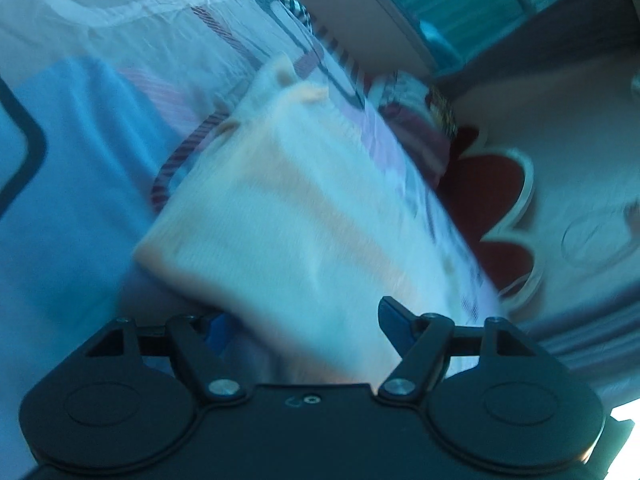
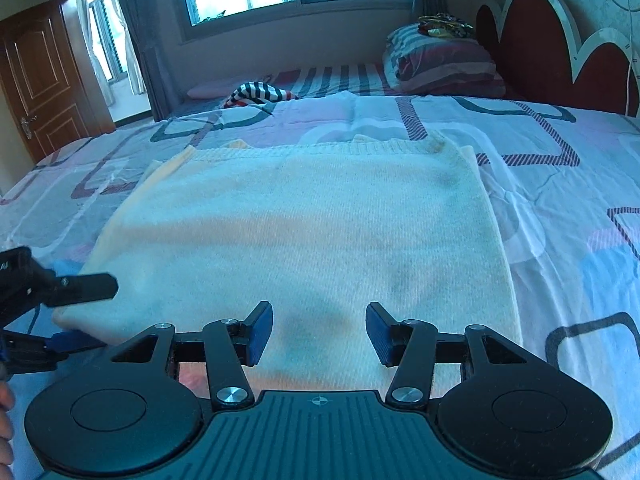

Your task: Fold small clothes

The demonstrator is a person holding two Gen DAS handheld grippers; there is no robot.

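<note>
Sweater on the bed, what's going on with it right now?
A person is folding the cream sweater, which lies flat on the bed. The left gripper straddles its near left corner, one finger above and one below, jaws apart. The right gripper hovers open over the near hem, gripping nothing.

Left wrist view motion-blurred, left gripper [image 1: 298, 322] finger hidden under knit garment [image 1: 280, 208]
</note>
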